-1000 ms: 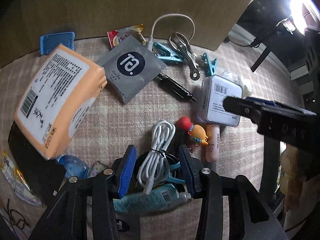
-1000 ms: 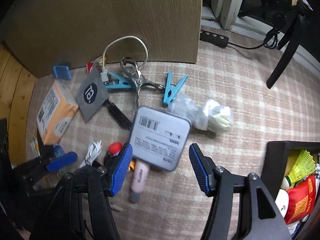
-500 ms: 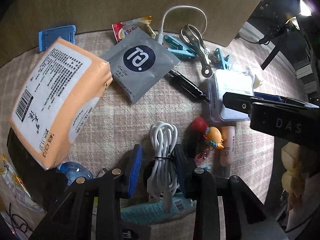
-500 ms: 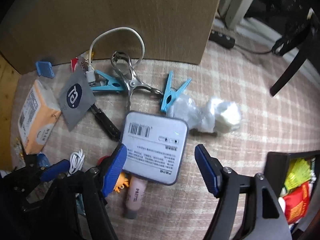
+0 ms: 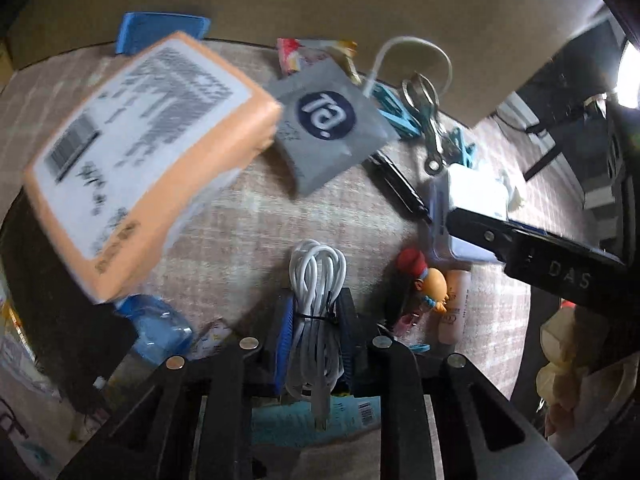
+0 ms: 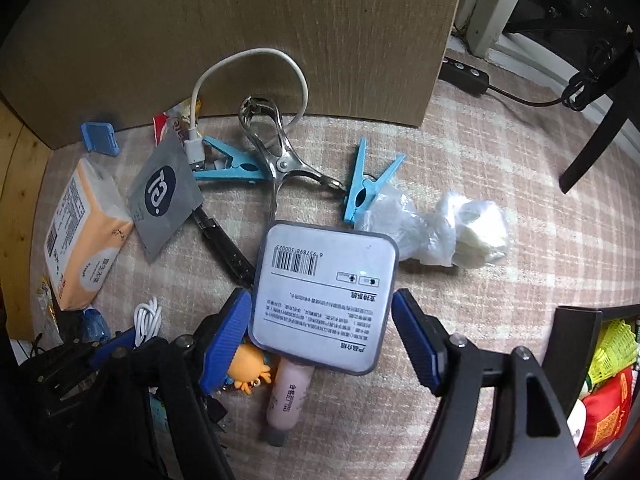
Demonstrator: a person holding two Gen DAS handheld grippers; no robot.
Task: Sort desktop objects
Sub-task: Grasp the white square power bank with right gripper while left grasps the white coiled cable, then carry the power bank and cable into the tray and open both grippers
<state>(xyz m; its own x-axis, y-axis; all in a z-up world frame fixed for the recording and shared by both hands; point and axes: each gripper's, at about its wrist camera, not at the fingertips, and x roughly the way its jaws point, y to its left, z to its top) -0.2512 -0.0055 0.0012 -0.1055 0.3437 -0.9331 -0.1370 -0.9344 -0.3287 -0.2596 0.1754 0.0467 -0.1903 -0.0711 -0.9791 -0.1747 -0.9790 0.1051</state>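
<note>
- White cable bundle point(image 5: 318, 280) sits between my left gripper point(image 5: 316, 336) fingers, pinched just below its black tie; loops stick out ahead of the tips, plug end hangs back toward the camera.
- Left gripper is clenched on the bundle; both pads touch the strands.
- Handling guess: light, soft, springy. Loops will squash and could slide, so gripping at the tie is the right spot. Plug end may swing on lift.
- White square box point(image 6: 324, 298) lies between my right gripper point(image 6: 322, 334) fingers, which are spread wide. Left pad looks nearly against the box edge, right pad stands apart from it.
- Box judged rigid, smooth-sided, likely slippery; take it across the two flat sides, near the middle.
- It rests partly over a pink tube point(image 6: 288, 396) and an orange figure point(image 6: 246, 368), so it may tilt when squeezed.
- Ahead of the right tips: metal clamp point(image 6: 276, 152), blue pegs point(image 6: 366, 184), plastic wrap point(image 6: 436, 228).
- Orange tissue pack point(image 5: 148, 160) is ahead-left of the left gripper, blurred.
</note>
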